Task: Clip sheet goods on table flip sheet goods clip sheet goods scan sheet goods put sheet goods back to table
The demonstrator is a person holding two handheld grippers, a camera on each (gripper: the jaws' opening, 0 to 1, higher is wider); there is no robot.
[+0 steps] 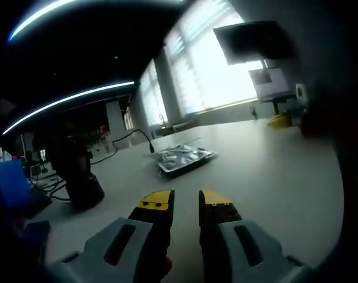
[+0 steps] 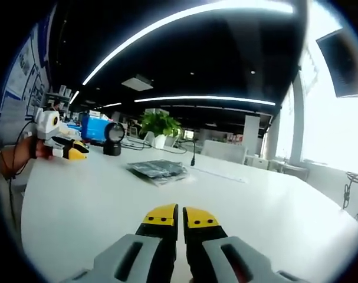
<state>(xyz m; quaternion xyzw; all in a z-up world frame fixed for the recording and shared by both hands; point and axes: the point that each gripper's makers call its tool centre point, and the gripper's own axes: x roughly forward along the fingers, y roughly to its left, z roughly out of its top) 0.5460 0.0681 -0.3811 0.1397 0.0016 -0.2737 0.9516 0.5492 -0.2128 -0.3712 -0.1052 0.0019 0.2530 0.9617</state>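
Yellow-tipped jaws of the left gripper (image 1: 186, 201) stand a narrow gap apart, holding nothing, above the white table (image 1: 273, 171). Those of the right gripper (image 2: 180, 214) are almost together, also holding nothing. Ahead of both, the sheet goods (image 1: 183, 158), a silvery packet, lies flat on the table; no writing on it is legible. Beyond stands a black scanner (image 1: 79, 171).
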